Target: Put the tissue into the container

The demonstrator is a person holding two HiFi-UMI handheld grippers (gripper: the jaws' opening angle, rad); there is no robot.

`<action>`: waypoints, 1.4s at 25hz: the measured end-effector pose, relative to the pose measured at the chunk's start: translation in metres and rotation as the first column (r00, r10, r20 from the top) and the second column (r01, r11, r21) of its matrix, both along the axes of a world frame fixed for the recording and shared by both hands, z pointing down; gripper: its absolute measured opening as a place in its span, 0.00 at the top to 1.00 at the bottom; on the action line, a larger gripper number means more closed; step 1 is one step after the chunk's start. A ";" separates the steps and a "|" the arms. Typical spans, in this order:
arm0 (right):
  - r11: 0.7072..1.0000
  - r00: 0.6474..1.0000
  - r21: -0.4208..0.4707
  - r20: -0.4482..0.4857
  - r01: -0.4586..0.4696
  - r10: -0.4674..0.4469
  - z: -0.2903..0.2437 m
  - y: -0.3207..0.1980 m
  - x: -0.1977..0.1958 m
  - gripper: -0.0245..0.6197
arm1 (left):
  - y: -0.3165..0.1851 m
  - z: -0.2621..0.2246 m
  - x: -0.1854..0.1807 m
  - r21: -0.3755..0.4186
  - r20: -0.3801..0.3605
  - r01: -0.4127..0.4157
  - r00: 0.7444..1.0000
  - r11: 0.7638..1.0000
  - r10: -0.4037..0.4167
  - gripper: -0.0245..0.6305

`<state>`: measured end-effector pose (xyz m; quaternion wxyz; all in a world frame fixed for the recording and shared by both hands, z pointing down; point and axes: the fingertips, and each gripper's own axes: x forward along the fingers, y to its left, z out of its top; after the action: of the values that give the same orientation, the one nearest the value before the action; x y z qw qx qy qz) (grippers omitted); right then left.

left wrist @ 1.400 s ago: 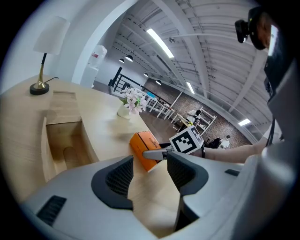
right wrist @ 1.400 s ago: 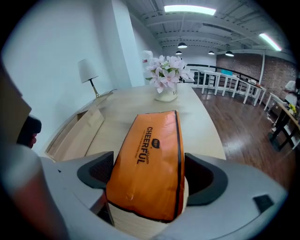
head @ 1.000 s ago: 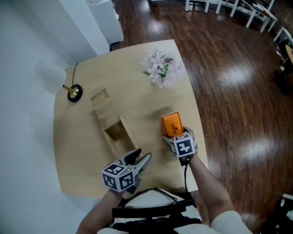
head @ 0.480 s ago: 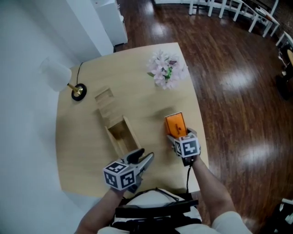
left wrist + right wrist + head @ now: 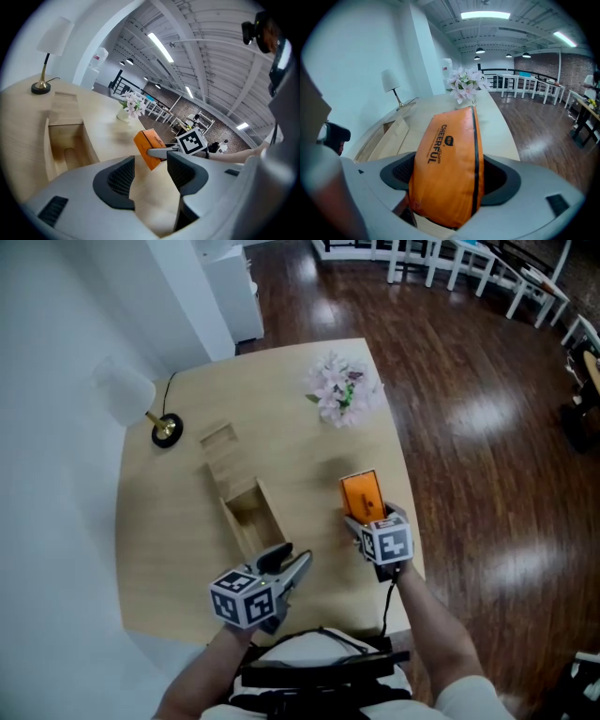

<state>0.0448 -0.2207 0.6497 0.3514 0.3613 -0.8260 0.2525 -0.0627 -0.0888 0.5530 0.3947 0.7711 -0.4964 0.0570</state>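
Note:
The tissue is an orange pack (image 5: pixel 361 495) near the table's right edge. My right gripper (image 5: pixel 364 514) is shut on its near end, and in the right gripper view the pack (image 5: pixel 450 159) fills the gap between both pads. The container is an open wooden box (image 5: pixel 246 512) at mid table, its sliding lid (image 5: pixel 219 448) pulled back toward the lamp. The box (image 5: pixel 65 145) looks empty inside. My left gripper (image 5: pixel 287 564) hovers at the table's front edge just right of the box's near end. It stands open with nothing between its fingers (image 5: pixel 123 177).
A white-shaded lamp (image 5: pixel 131 393) with a brass base (image 5: pixel 168 431) stands at the far left corner. A bunch of pale pink flowers (image 5: pixel 342 390) stands at the far right. The table's right edge (image 5: pixel 409 512) runs just beside the pack, over dark wooden floor.
The view has drifted slightly. The pack, the box and both grippers keep about the same places on the table.

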 end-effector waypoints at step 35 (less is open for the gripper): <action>0.990 1.000 0.142 0.012 0.009 -0.011 -0.072 0.038 -0.070 0.32 | 0.064 -0.029 -0.075 0.099 -0.013 0.057 0.998 0.993 -0.056 0.64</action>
<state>-0.0249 -0.1825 0.5781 0.3205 0.3797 -0.8459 0.1936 -0.1378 -0.0251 0.5241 0.3596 0.7757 -0.5184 0.0171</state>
